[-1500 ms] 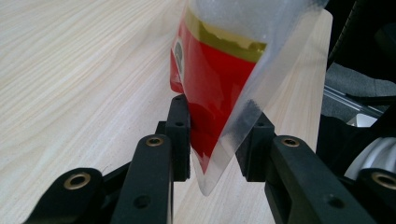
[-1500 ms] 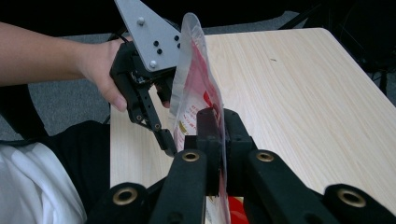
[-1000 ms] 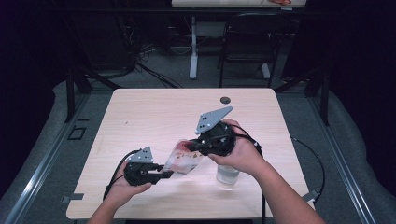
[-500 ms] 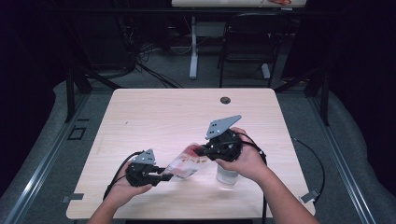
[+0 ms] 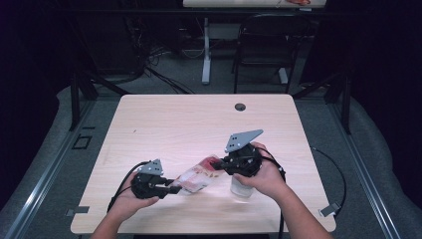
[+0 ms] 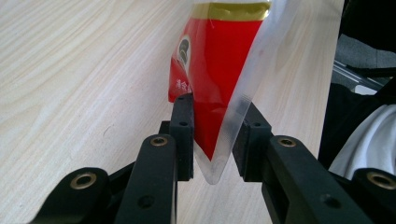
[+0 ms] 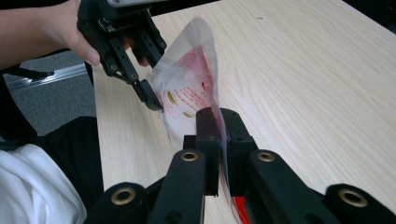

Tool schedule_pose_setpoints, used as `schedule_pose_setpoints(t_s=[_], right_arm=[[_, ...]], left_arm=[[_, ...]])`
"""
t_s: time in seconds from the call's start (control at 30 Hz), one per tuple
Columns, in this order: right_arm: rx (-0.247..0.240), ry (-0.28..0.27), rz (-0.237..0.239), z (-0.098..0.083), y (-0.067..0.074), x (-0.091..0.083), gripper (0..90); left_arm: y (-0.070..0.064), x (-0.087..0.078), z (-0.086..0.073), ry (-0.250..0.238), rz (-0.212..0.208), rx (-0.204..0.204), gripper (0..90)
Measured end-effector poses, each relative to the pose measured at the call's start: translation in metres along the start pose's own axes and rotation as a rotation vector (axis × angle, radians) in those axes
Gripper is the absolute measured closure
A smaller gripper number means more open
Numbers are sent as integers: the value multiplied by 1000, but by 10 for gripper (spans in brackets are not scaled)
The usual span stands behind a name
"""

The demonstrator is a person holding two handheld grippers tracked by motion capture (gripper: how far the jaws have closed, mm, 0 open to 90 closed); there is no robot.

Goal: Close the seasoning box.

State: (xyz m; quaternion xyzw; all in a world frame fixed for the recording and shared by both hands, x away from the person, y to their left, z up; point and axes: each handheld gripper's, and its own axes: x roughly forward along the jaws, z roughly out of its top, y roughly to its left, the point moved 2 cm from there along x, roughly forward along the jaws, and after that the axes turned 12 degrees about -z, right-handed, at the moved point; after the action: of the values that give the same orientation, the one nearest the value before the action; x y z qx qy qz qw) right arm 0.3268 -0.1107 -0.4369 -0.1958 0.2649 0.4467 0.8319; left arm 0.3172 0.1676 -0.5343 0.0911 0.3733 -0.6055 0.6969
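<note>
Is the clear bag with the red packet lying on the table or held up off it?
Held up: the bag spans between left gripper and right gripper.

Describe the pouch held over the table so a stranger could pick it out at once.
On the light wooden table, look near the front edge, between the two hand-held grippers. The clear plastic pouch spans from the left hand-held gripper to the right hand-held gripper. Its red print with a gold band sets it apart from the plain clear cup beside it.

This looks like a lab or recording room rather than a home. A plain wooden table point(image 5: 199, 129) stands on grey carpet between dark curtained walls, with loose cables point(image 5: 149, 64), a black chair point(image 5: 261, 50) and what seems a second desk point(image 5: 249, 3) behind.
</note>
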Motion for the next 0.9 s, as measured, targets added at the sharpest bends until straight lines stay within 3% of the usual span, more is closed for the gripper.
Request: schedule_pose_setpoints(t_s=[0.1, 0.27, 0.5, 0.83, 0.9], right_arm=[[15, 2, 0, -6, -1, 3, 877], [32, -1, 3, -13, -3, 6, 878], [51, -14, 2, -19, -3, 10, 875], [77, -36, 3, -23, -3, 12, 875], [76, -40, 2, -23, -3, 12, 875]], left_arm=[[1, 1, -1, 18, 19, -2, 725], [2, 0, -1, 15, 4, -8, 725], [4, -3, -3, 13, 24, -13, 726], [6, -6, -4, 9, 26, -19, 727], [6, -7, -4, 6, 7, -19, 728]])
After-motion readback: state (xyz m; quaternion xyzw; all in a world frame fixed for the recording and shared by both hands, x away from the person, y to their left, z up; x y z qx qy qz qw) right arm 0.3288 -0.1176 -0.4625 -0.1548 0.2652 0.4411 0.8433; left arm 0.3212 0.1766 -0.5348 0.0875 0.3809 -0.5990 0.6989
